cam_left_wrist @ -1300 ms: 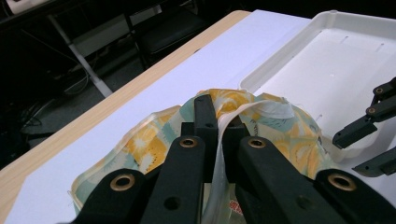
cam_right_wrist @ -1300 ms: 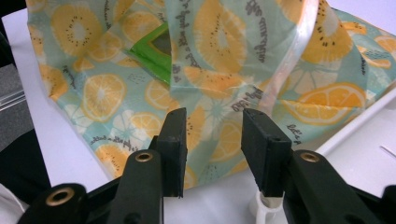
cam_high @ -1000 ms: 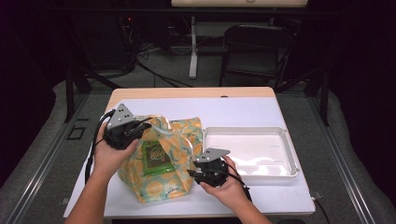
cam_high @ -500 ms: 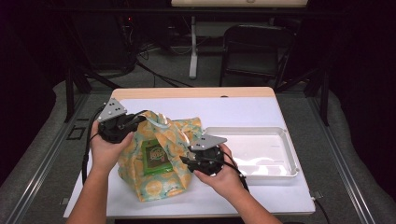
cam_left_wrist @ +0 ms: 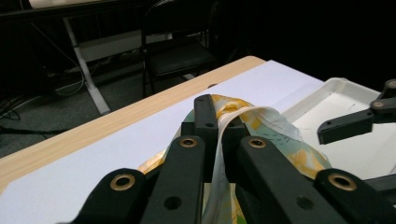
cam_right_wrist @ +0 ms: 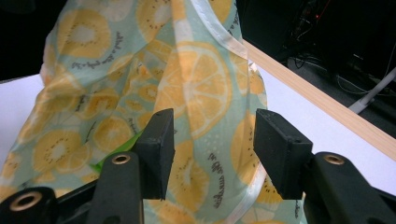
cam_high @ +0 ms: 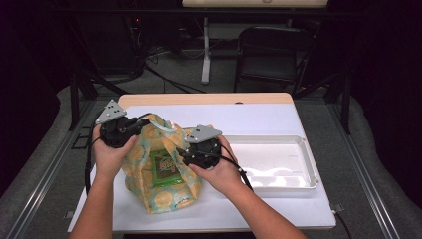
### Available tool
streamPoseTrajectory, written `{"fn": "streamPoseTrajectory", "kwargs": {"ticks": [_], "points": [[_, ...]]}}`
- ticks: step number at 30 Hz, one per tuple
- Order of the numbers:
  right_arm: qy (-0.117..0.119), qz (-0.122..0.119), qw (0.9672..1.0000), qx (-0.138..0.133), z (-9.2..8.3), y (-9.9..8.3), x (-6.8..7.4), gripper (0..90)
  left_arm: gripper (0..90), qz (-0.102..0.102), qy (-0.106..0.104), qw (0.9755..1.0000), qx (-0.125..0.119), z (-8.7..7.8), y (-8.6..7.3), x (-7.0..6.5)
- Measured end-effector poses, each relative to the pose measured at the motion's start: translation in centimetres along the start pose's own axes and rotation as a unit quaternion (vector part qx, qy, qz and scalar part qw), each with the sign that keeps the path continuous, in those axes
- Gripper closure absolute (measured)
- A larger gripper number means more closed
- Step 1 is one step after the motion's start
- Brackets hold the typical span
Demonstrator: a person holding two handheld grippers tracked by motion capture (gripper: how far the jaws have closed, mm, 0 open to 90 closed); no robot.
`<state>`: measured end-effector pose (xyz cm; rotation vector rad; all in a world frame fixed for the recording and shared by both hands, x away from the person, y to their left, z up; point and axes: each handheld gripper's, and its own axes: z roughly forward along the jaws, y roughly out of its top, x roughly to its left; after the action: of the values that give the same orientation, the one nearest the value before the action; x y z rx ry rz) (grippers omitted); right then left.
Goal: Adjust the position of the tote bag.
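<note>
The citrus-print bag (cam_high: 159, 169) is held up near the left front part of the white-covered table (cam_high: 259, 114), and the coming move is judged to turn on how its right rim lies to the right gripper (cam_high: 186, 155): the fabric hangs directly ahead of that gripper's 2 jaws, just beyond the pads, with the pale hem running downward between them. The bag's long axis runs from its pinched top rim, toward the table's far left, down to its bottom fold near the front edge. The left gripper (cam_left_wrist: 219, 126) is fully closed on the bag's pale rim strip, which is seen threaded between its jaws. The right gripper's jaws have just been opening and stand wide; the fabric sits in the gap but is not pressed by either pad. Of the 2 hands, the right is nearer the free rim. The bag is pale green, printed with orange and lemon slices; a green packet (cam_high: 166, 167) shows inside. A white tray (cam_high: 298, 149) lies at the table's right side.
</note>
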<state>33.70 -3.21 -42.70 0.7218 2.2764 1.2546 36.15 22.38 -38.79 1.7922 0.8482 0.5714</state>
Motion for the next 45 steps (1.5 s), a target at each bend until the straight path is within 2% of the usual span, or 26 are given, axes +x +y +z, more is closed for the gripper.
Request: {"fn": "streamPoseTrajectory", "kwargs": {"ticks": [7, 16, 19, 26, 32, 39, 43, 45], "points": [[0.012, 0.016, 0.9998, -0.002, 1.1, 1.1, -0.1, 47.4, 90.0, -0.003, -0.002, 1.0000, 0.002, 0.2, -0.1, 0.2], [0.014, 0.004, 0.9998, 0.010, 2.6, 1.7, 1.2, 44.7, 90.0, -0.001, -0.005, 1.0000, 0.006, 0.4, -0.2, -0.2], [0.011, 0.003, 0.9998, 0.014, 3.1, 1.5, 1.6, 44.7, 90.0, 0.000, -0.006, 0.9999, 0.010, 0.5, -0.2, -0.3], [-0.003, -0.023, 0.9993, 0.030, 4.4, 1.0, 2.7, 44.7, 90.0, 0.001, -0.008, 0.9999, 0.008, 0.4, -0.2, -0.3], [-0.012, -0.018, 0.9993, 0.032, 5.3, 0.8, 3.1, 45.5, 90.0, 0.002, -0.009, 0.9999, 0.008, 0.3, -0.2, -0.4], [-0.032, -0.026, 0.9985, 0.037, 6.2, 0.8, 3.4, 46.7, 90.0, 0.006, -0.011, 0.9999, 0.006, 0.1, -0.2, -0.7], [-0.043, -0.031, 0.9977, 0.041, 6.4, 0.8, 3.5, 49.9, 90.0, 0.006, -0.011, 0.9999, 0.007, 0.0, -0.2, -0.7], [-0.048, -0.032, 0.9973, 0.046, 6.6, 0.8, 3.5, 55.1, 90.0, 0.005, -0.011, 0.9999, 0.005, 0.0, -0.2, -0.7]]}}
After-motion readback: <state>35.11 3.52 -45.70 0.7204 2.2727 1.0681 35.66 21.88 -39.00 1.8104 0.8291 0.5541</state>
